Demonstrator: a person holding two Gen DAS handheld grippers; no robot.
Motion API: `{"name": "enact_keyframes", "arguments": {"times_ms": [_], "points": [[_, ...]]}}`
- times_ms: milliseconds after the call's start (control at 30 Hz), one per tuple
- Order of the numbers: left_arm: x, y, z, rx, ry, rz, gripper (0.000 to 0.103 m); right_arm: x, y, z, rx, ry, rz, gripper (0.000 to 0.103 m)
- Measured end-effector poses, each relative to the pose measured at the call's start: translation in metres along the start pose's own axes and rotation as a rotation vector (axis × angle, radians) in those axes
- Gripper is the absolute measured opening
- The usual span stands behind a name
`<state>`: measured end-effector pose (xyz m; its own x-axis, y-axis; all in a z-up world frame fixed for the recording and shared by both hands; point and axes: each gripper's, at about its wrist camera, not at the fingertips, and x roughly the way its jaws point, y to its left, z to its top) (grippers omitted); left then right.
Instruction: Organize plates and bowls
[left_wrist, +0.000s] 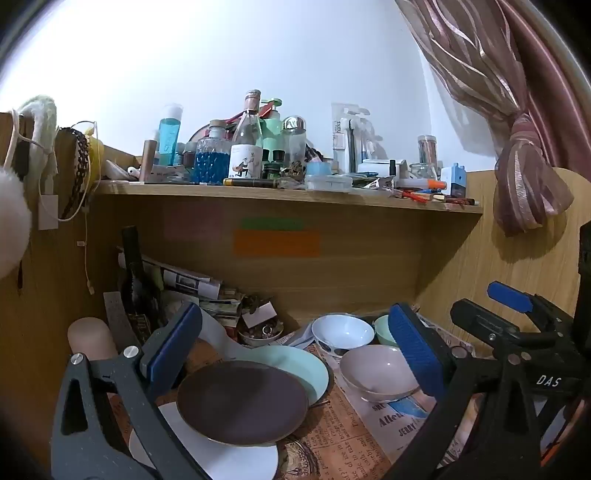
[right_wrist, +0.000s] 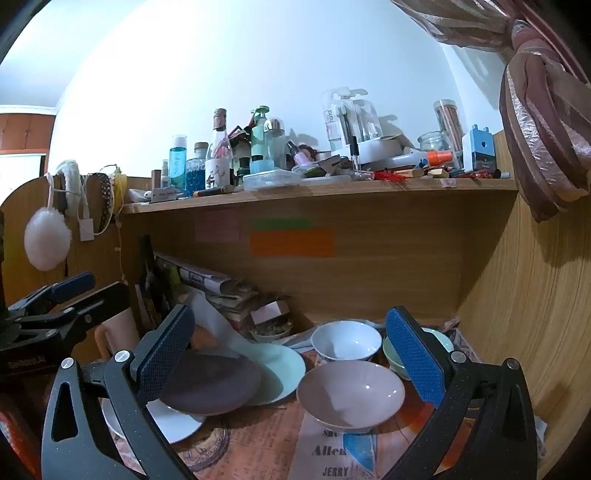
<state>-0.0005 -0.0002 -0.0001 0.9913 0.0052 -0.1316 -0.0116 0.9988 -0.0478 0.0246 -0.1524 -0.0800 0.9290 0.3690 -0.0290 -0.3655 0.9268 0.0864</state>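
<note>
Two grippers, both jaws spread wide, nothing between the pads.

Left wrist view: left gripper (left_wrist: 295, 354) hovers over the dark plate (left_wrist: 242, 402), which overlaps a mint plate (left_wrist: 303, 365) and a white plate (left_wrist: 236, 461); likely a loose stack awaiting sorting. Pink bowl (left_wrist: 376, 373) sits just right of it, white bowl (left_wrist: 341, 330) behind, mint bowl (left_wrist: 382, 328) beside that.

Right wrist view: right gripper (right_wrist: 291, 362) frames the pink bowl (right_wrist: 351, 393), probably the first pick.

Surface: newsprint-patterned covering (right_wrist: 258, 439) on a wooden desk nook; cluttered shelf (right_wrist: 369, 192) of bottles above, white wall, curtain (right_wrist: 546, 122) tied at right.
</note>
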Motion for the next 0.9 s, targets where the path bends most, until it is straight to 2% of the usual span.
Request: {"name": "enact_keyframes", "arguments": {"times_ms": [900], "points": [[0.0023,-0.002,0.0005,-0.011,0.001,-0.006,0.103,-0.0067,0.0004,-0.0011,0.008,-0.003,0.011,0.103]]}}
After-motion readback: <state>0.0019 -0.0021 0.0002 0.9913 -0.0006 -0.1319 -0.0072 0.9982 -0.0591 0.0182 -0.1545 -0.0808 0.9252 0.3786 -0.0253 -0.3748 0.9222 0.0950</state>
